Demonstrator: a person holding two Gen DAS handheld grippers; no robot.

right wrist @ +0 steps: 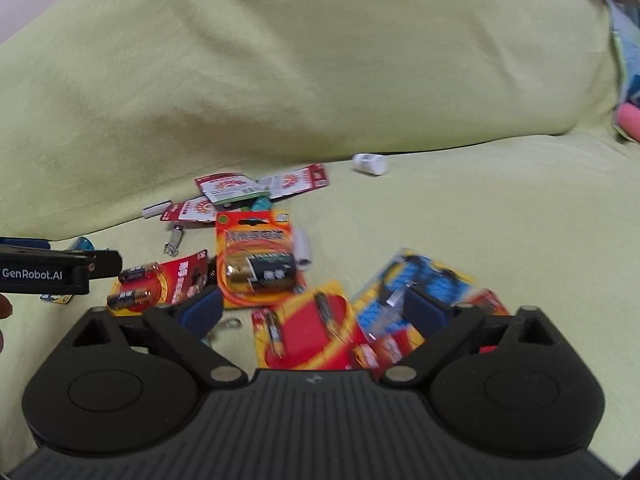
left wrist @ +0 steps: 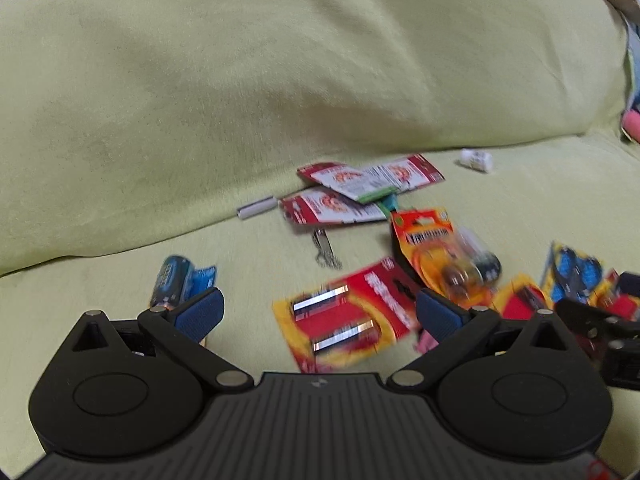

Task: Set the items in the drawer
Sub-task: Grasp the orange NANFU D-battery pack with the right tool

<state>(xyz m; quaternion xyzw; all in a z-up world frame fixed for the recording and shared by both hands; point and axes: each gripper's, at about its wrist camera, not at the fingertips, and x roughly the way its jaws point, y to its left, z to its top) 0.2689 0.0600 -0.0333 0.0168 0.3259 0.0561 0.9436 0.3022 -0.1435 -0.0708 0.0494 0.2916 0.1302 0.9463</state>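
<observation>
Battery packs lie scattered on a yellow-green sofa seat. My left gripper is open and low over a red and yellow battery card, which lies between its blue pads without being touched. An orange pack of large batteries lies just beyond, and a blue pack sits by the left finger. My right gripper is also open, hovering over another red and yellow card. A blue card lies under its right finger. No drawer shows in either view.
Red and white sachets, a white tube, a metal keychain piece and a small white bottle lie near the big back cushion. A pink object sits at far right. The left gripper reaches in beside a battery card.
</observation>
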